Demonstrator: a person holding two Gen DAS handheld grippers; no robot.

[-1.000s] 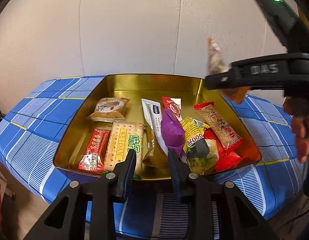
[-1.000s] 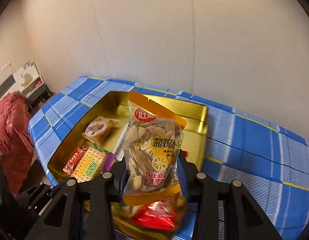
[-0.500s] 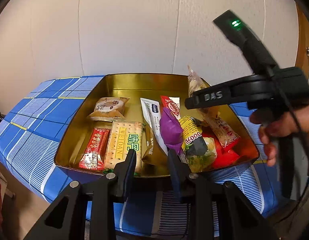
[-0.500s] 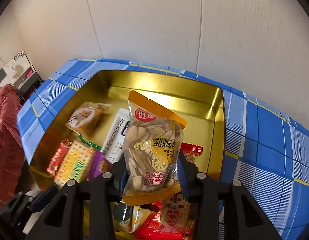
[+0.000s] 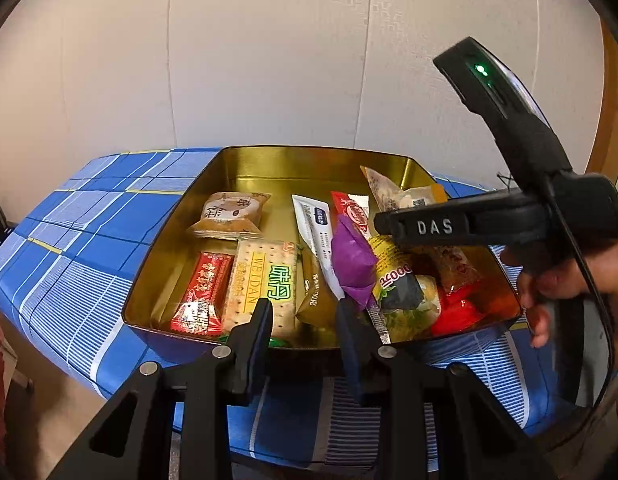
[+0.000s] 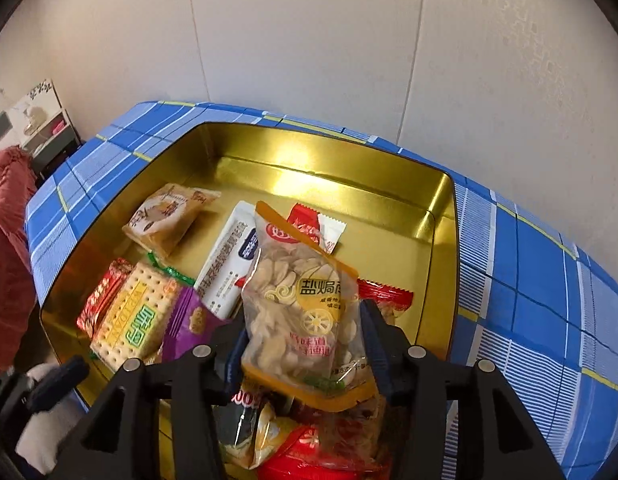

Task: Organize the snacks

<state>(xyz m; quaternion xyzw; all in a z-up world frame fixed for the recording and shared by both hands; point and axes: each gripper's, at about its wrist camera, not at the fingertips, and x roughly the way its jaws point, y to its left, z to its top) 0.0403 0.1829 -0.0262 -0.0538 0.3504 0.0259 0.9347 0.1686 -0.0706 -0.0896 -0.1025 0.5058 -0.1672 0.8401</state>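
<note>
a seed packet (image 6: 305, 304) is clamped upright in the right claw (image 6: 305, 344) directly above the gold tin (image 6: 445, 216), while the left claw (image 5: 303, 320) is held parted and empty.

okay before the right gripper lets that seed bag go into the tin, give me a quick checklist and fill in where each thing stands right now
1. Right gripper shut on the seed bag: ok.
2. Bag over the gold tin, inside its rim: ok.
3. Bare tin floor under the bag: not ok; it hangs above the red packets piled at the near right.
4. Bag touching the pile: cannot tell.
5. Left gripper open, holding nothing, outside the tin's near edge: ok.
6. Free floor toward the far right wall: ok.
</note>
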